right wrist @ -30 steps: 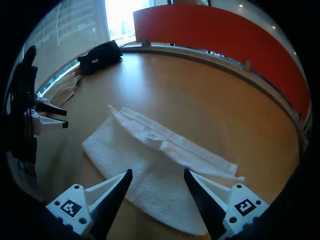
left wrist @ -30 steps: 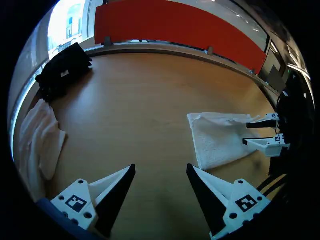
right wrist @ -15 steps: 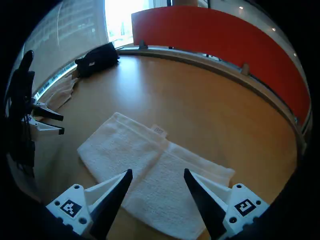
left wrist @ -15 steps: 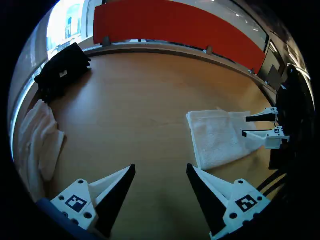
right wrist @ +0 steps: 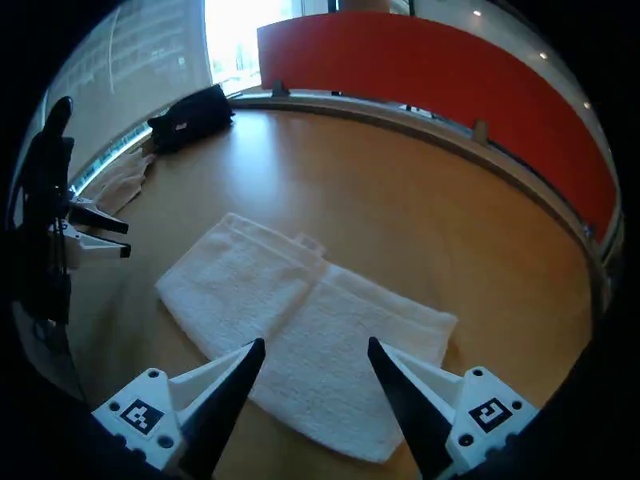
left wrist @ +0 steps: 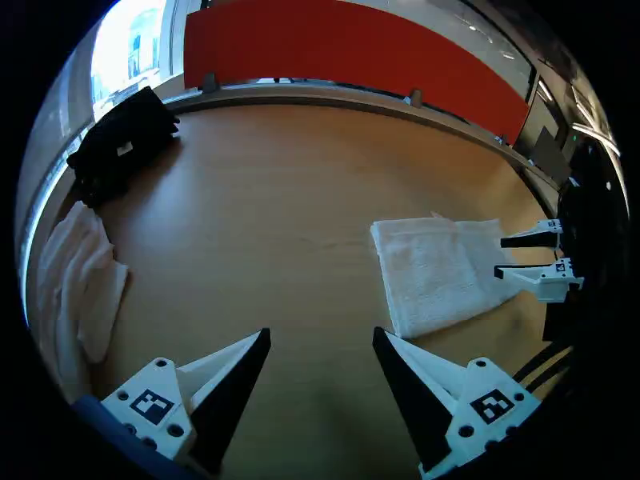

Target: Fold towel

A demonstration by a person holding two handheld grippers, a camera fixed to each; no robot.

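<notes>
A white folded towel (right wrist: 296, 328) lies flat on the wooden table (right wrist: 384, 208), with a small tag at its far edge. In the left gripper view the same towel (left wrist: 436, 268) rests at the right. My right gripper (right wrist: 314, 356) stands open just above the towel's near edge, nothing between its fingers. It appears in the left gripper view as the right gripper (left wrist: 502, 256) at the towel's right end. My left gripper (left wrist: 320, 344) is open over bare wood, left of the towel. In the right gripper view the left gripper (right wrist: 126, 240) sits far left, held by a dark sleeve.
A black bag (left wrist: 124, 140) lies at the table's far left corner, also seen as the black bag (right wrist: 192, 116). A heap of white towels (left wrist: 76, 280) sits at the left edge. A red partition (left wrist: 352, 56) runs along the far side.
The raised layer of the towel has dropped flat onto the lower one, leaving a neat folded rectangle. My right gripper has drawn back a little toward the towel's near edge.
</notes>
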